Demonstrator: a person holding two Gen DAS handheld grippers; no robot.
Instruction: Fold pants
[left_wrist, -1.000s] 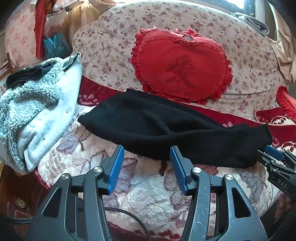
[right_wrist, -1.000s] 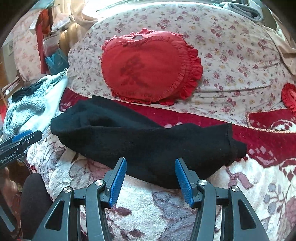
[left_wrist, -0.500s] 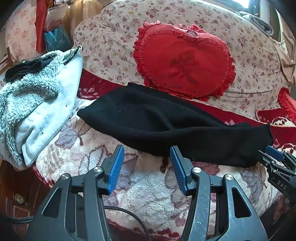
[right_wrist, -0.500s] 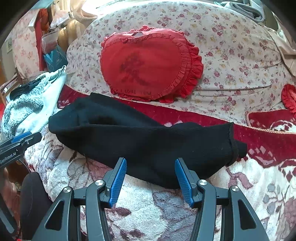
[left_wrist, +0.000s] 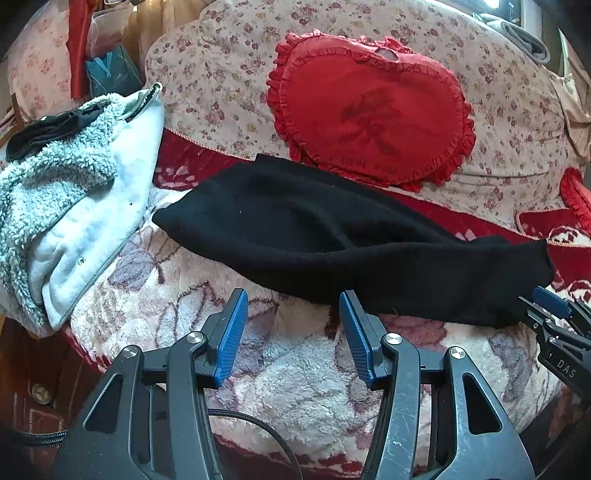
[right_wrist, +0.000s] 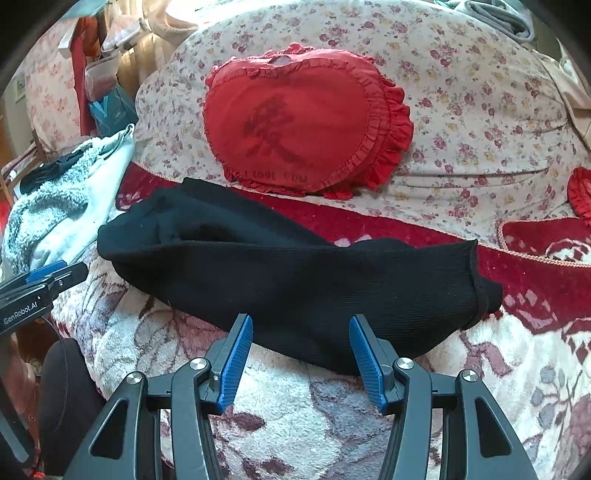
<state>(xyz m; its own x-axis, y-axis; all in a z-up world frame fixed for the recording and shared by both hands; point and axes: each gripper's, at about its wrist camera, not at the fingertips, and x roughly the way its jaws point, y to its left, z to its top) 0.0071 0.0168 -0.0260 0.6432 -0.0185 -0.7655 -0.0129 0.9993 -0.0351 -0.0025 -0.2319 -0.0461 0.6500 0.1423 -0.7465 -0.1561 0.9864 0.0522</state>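
The black pants (left_wrist: 332, 240) (right_wrist: 295, 269) lie folded lengthwise across a plush floral blanket (left_wrist: 288, 369) (right_wrist: 295, 413) on a sofa, wide end at the left, cuff end at the right. My left gripper (left_wrist: 293, 306) hovers open just in front of the pants' near edge, nothing between its blue pads. Further right along that same edge, my right gripper (right_wrist: 301, 330) stands open, its tips over the black fabric without pressing on it. Each gripper shows in the other's view: the right one (left_wrist: 550, 306) at the cuff end, the left one (right_wrist: 55, 271) near the wide end.
A red heart-shaped cushion (left_wrist: 373, 107) (right_wrist: 303, 122) leans on the floral sofa back behind the pants. A grey fleece and white garment pile (left_wrist: 74, 192) (right_wrist: 62, 206) lies at the left. A second red cushion (left_wrist: 576, 192) sits at the far right.
The left wrist view has tilted slightly, so the pants and cushion sit a little higher in it. Both grippers keep their places and stay open.
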